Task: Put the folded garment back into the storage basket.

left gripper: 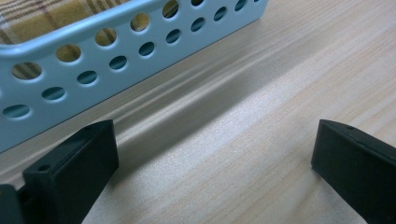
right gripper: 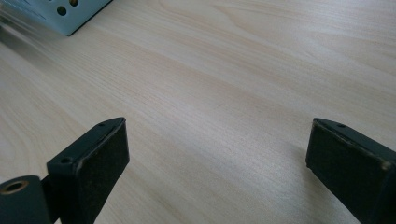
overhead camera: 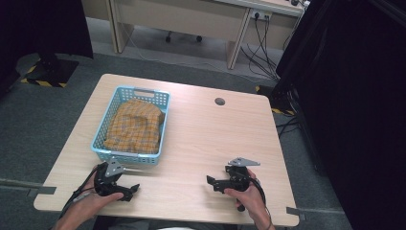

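Your high view looks forward and down over the whole bench (overhead camera: 206,139) from your side. Each gripper view rides low, close to the wood, looking along its own jaws. All three views share the blue basket (overhead camera: 107,125) and the benchtop.

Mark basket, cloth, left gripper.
basket (overhead camera: 155,95), high view, far rim by the handle slot.
cloth (overhead camera: 135,127), high view, middle of the plaid fold.
left gripper (overhead camera: 134,189), high view, between the jaw tips.

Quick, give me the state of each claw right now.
Left claw: open, holding nothing, just short of the blue basket.
Right claw: open, holding nothing, over bare table.
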Tool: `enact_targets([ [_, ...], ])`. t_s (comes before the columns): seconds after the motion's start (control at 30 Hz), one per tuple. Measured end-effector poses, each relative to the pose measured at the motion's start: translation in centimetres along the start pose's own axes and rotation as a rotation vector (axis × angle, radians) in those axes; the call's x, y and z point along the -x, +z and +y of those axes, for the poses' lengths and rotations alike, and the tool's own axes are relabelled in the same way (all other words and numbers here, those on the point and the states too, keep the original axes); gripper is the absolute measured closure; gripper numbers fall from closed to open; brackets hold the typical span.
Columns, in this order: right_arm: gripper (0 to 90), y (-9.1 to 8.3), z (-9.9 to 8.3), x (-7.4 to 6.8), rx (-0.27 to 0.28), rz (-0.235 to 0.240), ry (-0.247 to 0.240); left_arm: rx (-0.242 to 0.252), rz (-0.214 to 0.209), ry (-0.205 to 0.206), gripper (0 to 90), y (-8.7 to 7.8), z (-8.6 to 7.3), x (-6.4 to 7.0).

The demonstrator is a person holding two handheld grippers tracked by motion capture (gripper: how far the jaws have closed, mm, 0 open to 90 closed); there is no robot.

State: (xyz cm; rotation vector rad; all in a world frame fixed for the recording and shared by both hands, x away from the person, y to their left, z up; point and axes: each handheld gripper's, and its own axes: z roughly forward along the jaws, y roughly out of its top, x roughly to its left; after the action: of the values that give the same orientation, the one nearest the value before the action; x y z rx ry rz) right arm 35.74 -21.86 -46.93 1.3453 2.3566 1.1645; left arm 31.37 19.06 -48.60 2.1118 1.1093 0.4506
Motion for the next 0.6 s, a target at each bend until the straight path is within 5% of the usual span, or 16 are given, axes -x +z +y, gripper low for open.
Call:
enact_targets([
  [0.6,6.6,-0.68,-0.75,0.23,0.003,-0.003,0.013,0.000,0.000,0.000,0.0,0.00,0.00,0.00],
])
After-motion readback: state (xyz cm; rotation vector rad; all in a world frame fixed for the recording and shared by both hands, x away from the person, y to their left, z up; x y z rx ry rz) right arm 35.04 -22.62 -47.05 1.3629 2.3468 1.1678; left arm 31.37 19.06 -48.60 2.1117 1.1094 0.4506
